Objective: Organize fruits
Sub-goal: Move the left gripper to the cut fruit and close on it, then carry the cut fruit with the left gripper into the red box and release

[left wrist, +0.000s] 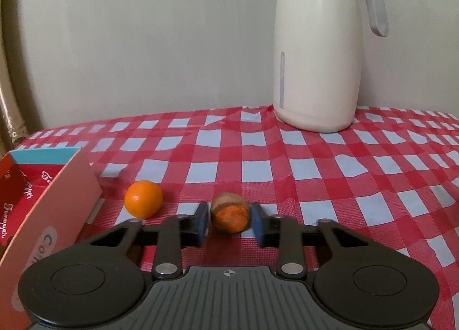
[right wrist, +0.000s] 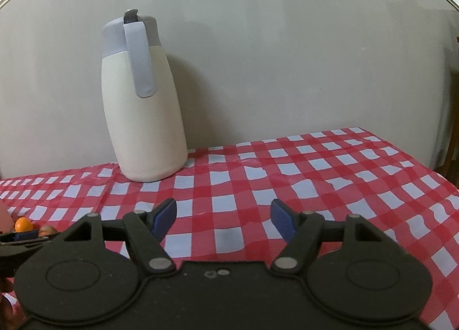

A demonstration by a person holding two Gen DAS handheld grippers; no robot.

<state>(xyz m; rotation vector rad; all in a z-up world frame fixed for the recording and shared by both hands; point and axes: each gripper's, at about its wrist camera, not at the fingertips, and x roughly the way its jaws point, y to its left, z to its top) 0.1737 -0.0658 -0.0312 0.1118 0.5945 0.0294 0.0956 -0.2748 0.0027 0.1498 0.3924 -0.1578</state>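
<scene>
In the left wrist view a brown-and-orange fruit [left wrist: 230,212] lies on the checked tablecloth between the blue pads of my left gripper [left wrist: 229,222]. The pads stand close on both sides with small gaps, so the gripper is open around it. A round orange [left wrist: 143,198] sits just to the left, beside an open red and pink box [left wrist: 43,203]. My right gripper [right wrist: 223,219] is open and empty over the cloth. Both fruits show small at the far left of the right wrist view: the orange [right wrist: 23,224] and the brown fruit [right wrist: 46,229].
A tall cream jug with a grey handle [left wrist: 317,52] stands at the back against the wall; it also shows in the right wrist view [right wrist: 143,100]. The red-and-white checked cloth [right wrist: 287,175] covers the table, whose right edge drops off [right wrist: 447,181].
</scene>
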